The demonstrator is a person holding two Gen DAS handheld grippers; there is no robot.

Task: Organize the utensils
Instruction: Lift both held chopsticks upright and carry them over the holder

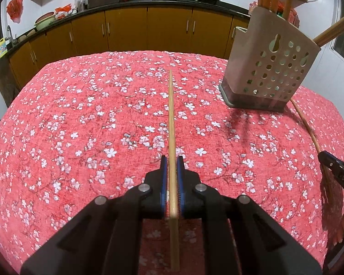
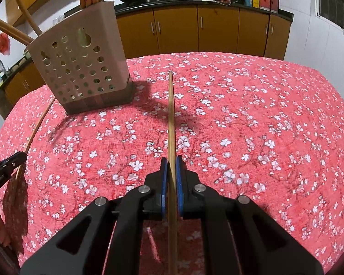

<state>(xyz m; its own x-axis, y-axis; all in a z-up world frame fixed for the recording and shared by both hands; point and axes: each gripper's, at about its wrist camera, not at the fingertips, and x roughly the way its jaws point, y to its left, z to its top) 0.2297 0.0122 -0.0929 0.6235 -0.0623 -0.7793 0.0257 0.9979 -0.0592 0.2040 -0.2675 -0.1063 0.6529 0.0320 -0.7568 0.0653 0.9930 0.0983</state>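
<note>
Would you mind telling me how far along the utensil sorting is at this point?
Done: several wooden utensils already stand in the perforated holder. In hand: the left gripper is shut on one chopstick, and the right gripper is shut on another chopstick; both are held over the tablecloth. Left: both chopsticks need to go into the holder.

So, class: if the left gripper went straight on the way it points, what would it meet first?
Probably nothing on the table: the left gripper, shut on a chopstick, points past the holder, toward the cabinets.
</note>
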